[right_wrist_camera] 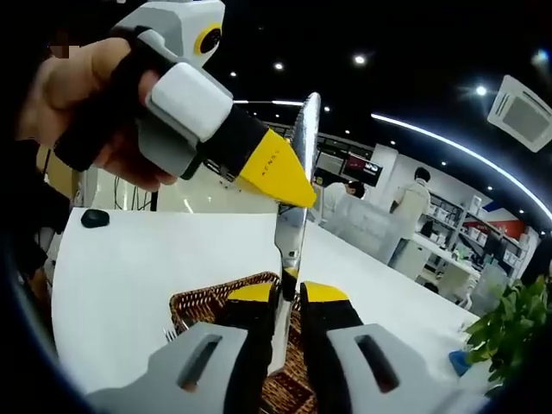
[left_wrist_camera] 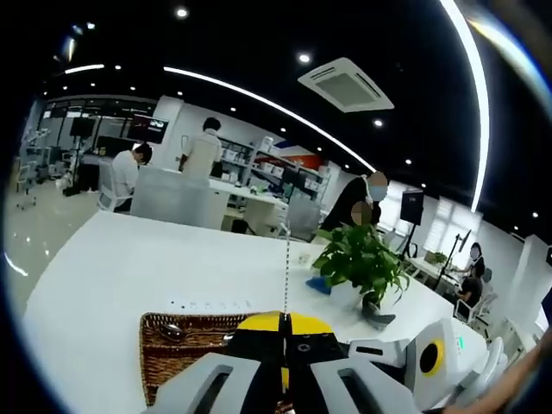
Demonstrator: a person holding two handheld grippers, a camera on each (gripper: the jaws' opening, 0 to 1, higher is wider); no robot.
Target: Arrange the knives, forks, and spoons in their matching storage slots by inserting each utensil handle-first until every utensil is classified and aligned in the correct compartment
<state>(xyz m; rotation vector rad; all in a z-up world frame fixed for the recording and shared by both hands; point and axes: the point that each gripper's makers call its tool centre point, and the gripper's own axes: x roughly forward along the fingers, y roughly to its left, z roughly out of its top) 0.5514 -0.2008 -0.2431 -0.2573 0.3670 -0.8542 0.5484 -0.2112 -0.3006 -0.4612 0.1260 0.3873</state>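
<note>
A steel knife (right_wrist_camera: 299, 142) stands upright over a wicker basket (right_wrist_camera: 207, 306). My right gripper (right_wrist_camera: 289, 291) is shut on its lower part. My left gripper (right_wrist_camera: 297, 194), held by a hand, comes in from the upper left and is shut on the blade higher up. In the left gripper view the knife (left_wrist_camera: 286, 267) shows edge-on as a thin line rising from my left gripper (left_wrist_camera: 285, 321), with the right gripper's body (left_wrist_camera: 431, 355) at the lower right. The basket (left_wrist_camera: 168, 362) holds a spoon (left_wrist_camera: 172, 330). Fork tines (right_wrist_camera: 168, 335) show at the basket's near edge.
The basket sits on a large white table (left_wrist_camera: 129, 267). A potted plant (left_wrist_camera: 362, 259) stands to the right with a blue item (left_wrist_camera: 317, 285) beside it. A small black object (right_wrist_camera: 95, 218) lies near the table's far left edge. People work at desks behind.
</note>
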